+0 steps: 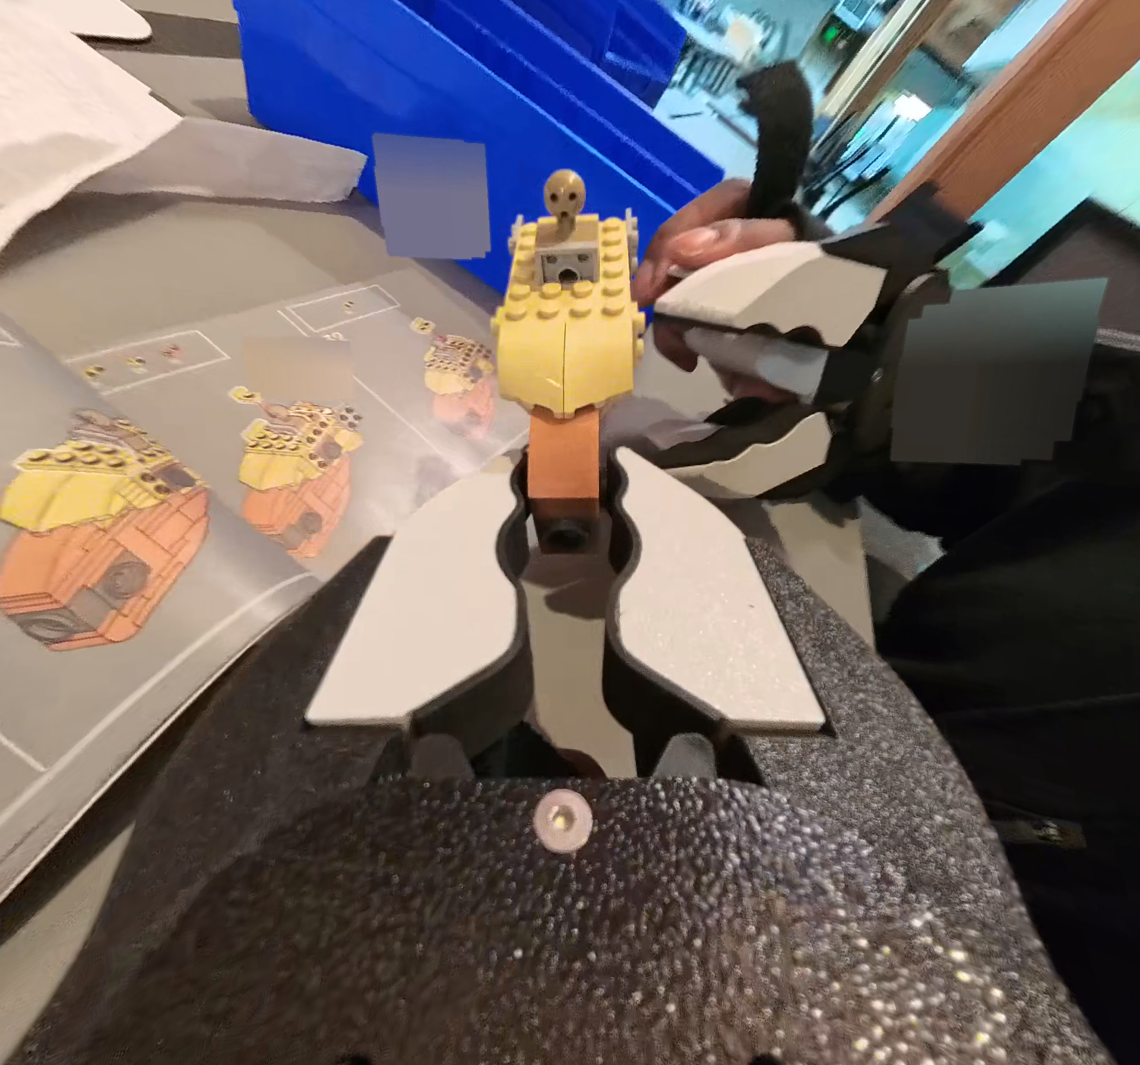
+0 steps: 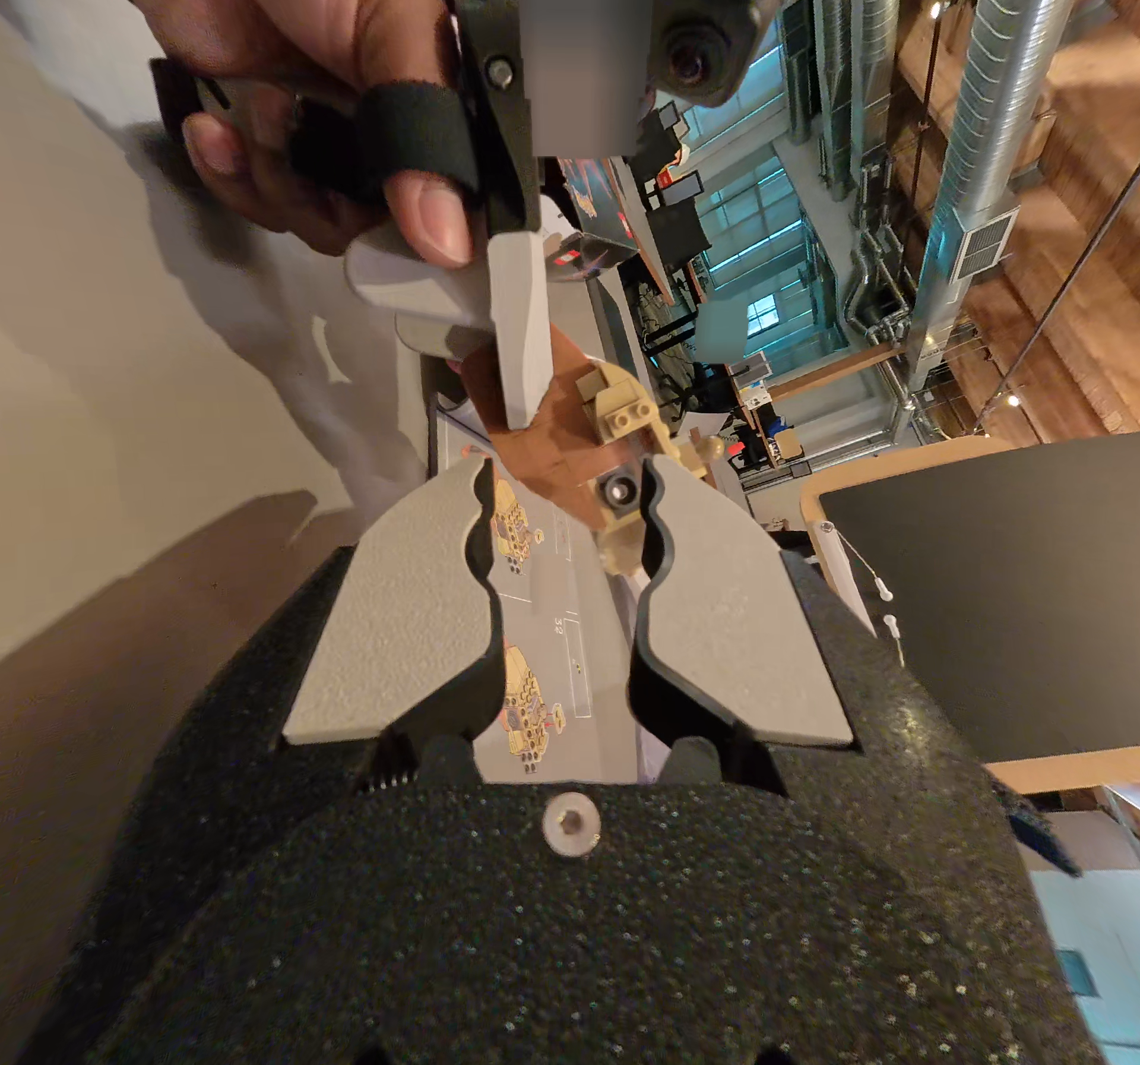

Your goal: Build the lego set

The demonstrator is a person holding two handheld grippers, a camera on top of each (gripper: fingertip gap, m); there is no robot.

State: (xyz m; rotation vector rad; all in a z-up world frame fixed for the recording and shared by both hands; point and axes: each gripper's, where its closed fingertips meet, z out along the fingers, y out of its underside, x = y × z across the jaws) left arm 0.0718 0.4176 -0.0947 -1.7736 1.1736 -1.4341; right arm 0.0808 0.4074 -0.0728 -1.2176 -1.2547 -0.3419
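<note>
The lego model [image 1: 564,332] has a yellow studded top, an orange base and a tan round knob [image 1: 562,195] on a grey block. My left gripper [image 1: 564,474] is shut on the orange base and holds the model up above the table. My right gripper [image 1: 663,393] is open just to the right of the model's yellow part, with a hand behind it. In the right wrist view the model [image 2: 555,437] lies between the open right gripper's [image 2: 564,471] tips, close to the right finger. The left gripper's fingers [image 2: 521,326] clamp the orange part from above.
An open instruction booklet [image 1: 154,480] lies on the grey table at the left and also shows in the right wrist view [image 2: 536,634]. Blue plastic bins [image 1: 432,48] stand behind the model. White paper [image 1: 61,110] lies at the far left. My left and right fingertips are right by each other.
</note>
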